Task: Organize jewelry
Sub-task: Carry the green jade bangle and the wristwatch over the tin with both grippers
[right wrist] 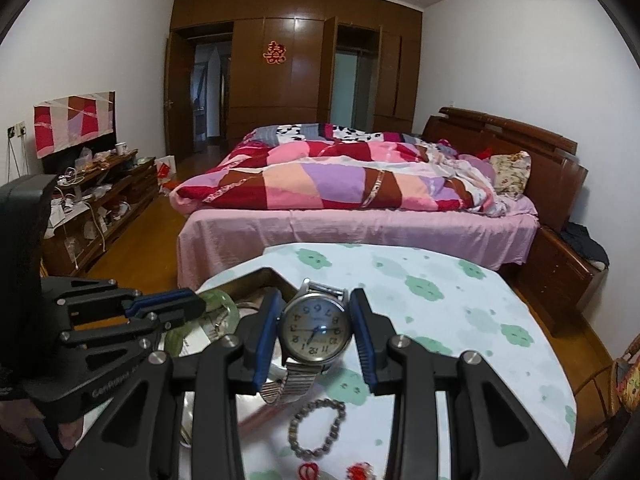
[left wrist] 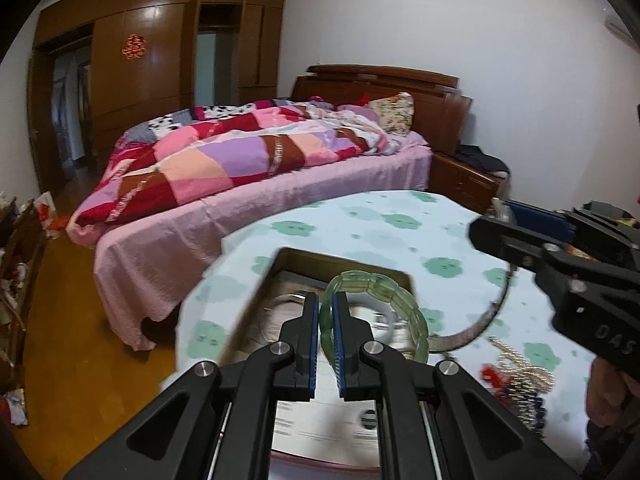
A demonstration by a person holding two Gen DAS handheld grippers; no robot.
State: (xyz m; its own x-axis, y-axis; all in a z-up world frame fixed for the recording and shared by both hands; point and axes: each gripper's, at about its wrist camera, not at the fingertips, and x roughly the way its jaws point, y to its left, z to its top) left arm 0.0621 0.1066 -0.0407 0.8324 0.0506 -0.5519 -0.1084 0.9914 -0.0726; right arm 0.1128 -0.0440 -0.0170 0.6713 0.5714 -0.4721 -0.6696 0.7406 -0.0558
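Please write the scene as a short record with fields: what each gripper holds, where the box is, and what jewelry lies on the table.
left gripper: shut on green bracelet, above the box
right gripper: shut on wristwatch, dial facing the camera
box: open metal tin on the table
loose on table: beaded chain bracelet, small red items

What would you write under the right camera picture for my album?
Right gripper holds a wristwatch above the flowered table.

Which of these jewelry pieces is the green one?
The bracelet of translucent green blocks, pinched in the left gripper. The watch and beaded chain are silvery.
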